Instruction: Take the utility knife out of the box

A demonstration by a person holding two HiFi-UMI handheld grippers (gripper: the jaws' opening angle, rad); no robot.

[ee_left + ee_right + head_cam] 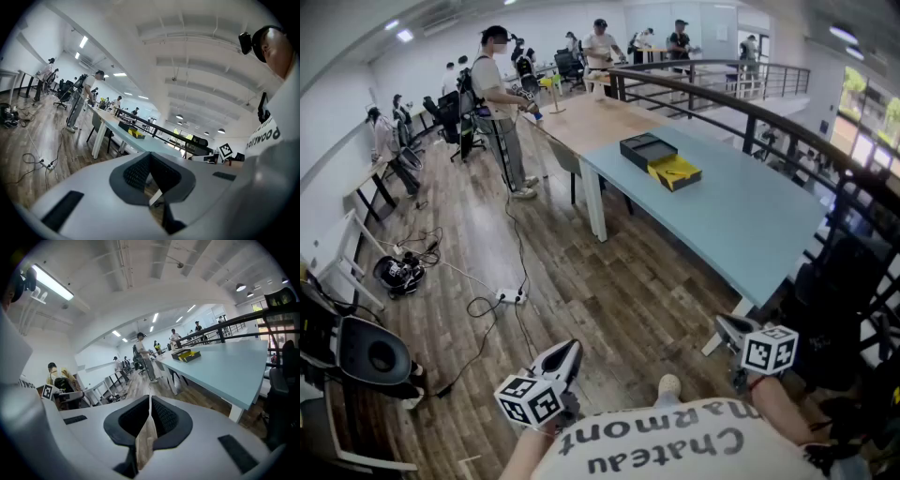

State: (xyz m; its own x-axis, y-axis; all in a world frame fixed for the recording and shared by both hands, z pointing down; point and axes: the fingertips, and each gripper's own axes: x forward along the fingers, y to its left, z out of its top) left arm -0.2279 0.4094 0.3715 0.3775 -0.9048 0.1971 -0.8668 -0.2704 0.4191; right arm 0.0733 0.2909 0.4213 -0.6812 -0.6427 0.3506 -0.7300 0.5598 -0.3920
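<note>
One long light-blue desk (741,216) stands ahead, and its far end meets a wooden desk (591,117). On the blue desk there is one box, lying open in two parts near that far end. The black part (645,148) sits closest to the seam with the wooden desk. The yellow-lined part (675,172) lies just beside it on the near side, touching it or nearly so. Something dark lies in the yellow part, but it is too small to tell whether it is the utility knife.

There are two grippers, both low in the head view, over the wooden floor (581,281) and well apart from the desk and the box. The left gripper (575,346) is in front of the person's white printed shirt (675,448), with its marker cube toward the camera. In the left gripper view its jaws are brought together, the dark pads meet along a seam, and nothing is between them. The right gripper (721,322) is near the desk's closest corner and is not touching it. In the right gripper view its jaws are likewise pressed together with nothing held. Both point outward and slightly down toward the room.

Several people stand in the background, one (499,103) beside the wooden desk's left edge. One power strip (510,296) with trailing cables lies on the floor.
</note>
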